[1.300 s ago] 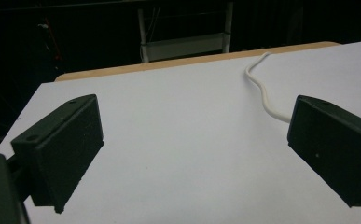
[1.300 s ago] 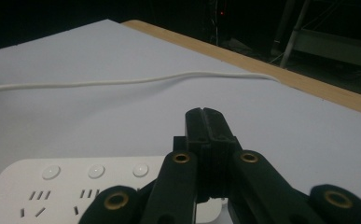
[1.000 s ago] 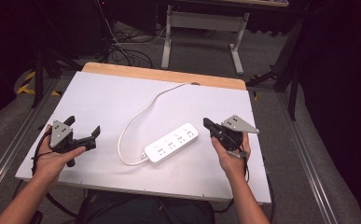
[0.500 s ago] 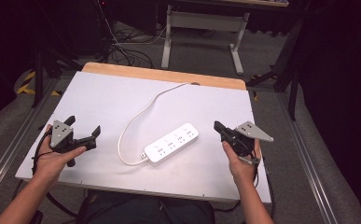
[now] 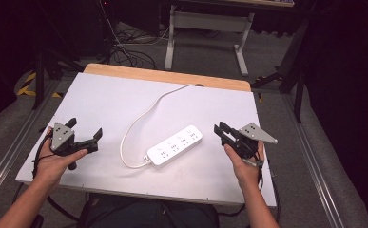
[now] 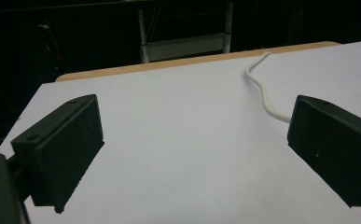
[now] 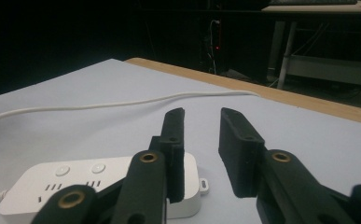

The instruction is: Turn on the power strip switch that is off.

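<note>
Since the right gripper (image 5: 223,131), jaws just opening to a narrow empty gap, sits right of the white plastic power strip (image 5: 175,145) at frame centre, it could shove the strip aside; the left gripper (image 5: 84,134) gapes wide, empty

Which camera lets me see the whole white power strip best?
The high view: the power strip lies whole on the table with its cord. The right gripper view shows its near end behind the right tool; the left gripper view shows a piece of cord.
</note>
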Demonstrator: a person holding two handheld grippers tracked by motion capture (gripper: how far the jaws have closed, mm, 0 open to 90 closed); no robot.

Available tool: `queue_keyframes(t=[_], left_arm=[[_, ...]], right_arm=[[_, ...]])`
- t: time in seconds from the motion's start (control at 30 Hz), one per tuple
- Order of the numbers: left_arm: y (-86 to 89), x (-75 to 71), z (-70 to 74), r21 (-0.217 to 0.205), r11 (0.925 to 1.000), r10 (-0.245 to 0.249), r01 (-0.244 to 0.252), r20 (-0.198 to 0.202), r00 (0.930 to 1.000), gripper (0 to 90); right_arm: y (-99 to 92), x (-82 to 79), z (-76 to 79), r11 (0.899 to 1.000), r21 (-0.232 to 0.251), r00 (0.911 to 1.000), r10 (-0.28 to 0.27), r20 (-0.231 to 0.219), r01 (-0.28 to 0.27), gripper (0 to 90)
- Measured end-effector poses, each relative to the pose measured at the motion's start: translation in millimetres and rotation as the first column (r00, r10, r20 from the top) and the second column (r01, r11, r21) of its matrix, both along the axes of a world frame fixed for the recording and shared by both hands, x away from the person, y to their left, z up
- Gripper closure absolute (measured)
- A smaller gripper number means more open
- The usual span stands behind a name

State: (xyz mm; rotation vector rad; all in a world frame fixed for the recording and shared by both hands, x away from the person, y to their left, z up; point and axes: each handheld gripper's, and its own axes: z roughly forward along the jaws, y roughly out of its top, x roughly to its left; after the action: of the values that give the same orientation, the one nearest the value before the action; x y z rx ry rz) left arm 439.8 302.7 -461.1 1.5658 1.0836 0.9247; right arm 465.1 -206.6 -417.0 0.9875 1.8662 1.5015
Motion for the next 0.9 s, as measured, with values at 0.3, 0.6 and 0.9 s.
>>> queue_keyframes(t=[0.3, 0.6, 0.9], left_arm=[[-0.2, 0.0, 0.0, 0.0, 1.0, -0.001, 0.001, 0.001, 1.0, 3.9], [-0.2, -0.1, 0.1, -0.001, 1.0, 0.0, 0.0, 0.0, 1.0, 4.1], [0.2, -0.3, 0.2, -0.004, 1.0, 0.004, -0.004, -0.001, 1.0, 4.1]], right_arm=[[2.5, 0.0, 0.5, 1.0, 0.0, 1.0, -0.005, 0.002, 0.005, 56.1], [1.9, 0.2, 0.8, 1.0, 0.009, 0.9999, -0.012, 0.01, 0.012, 50.8], [1.1, 0.7, 0.9, 0.999, 0.023, 0.9995, -0.025, 0.019, 0.025, 43.3]])
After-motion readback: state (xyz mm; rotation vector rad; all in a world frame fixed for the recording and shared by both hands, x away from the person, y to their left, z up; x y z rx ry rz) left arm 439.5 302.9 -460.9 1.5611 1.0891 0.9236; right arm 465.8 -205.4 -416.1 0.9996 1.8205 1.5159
